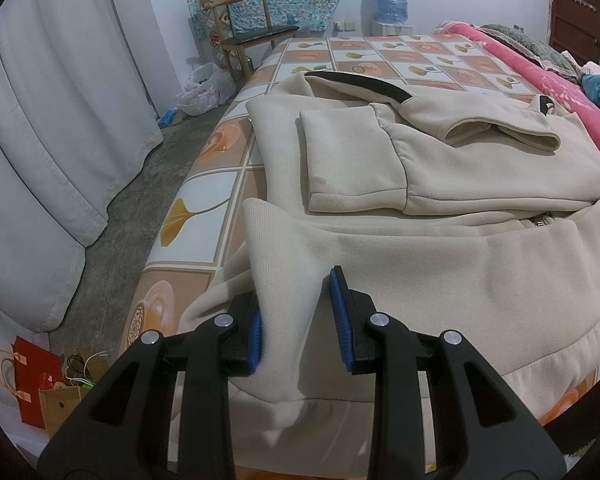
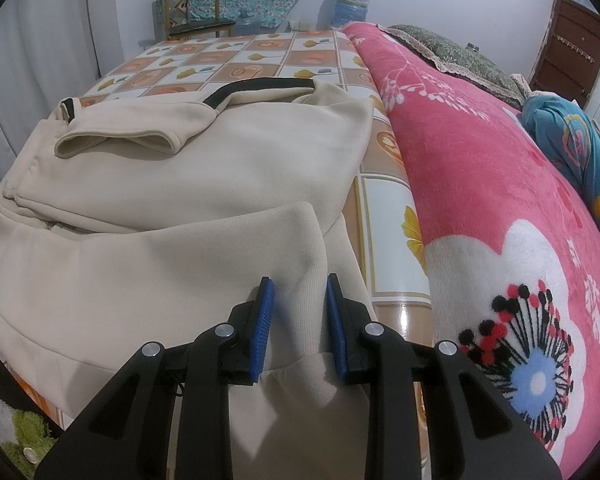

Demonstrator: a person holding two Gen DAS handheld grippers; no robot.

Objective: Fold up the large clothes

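One cream hooded sweatshirt [image 1: 440,184] is lying on the bed [image 1: 220,184], whose cover is printed with squares; both sleeves are lying folded across the chest and the ribbed hem is lifting off the cover at the near edge. Two hand-held grippers are working that hem. The left hand-held gripper [image 1: 298,320] is sitting partly spread, its blue pads [image 1: 340,316] flanking a raised fold of the hem's left corner and touching the cloth. The right hand-held gripper [image 2: 300,328] is likewise partly spread around the hem's right corner. One pink floral blanket [image 2: 480,200] is lying just beside the sweatshirt.
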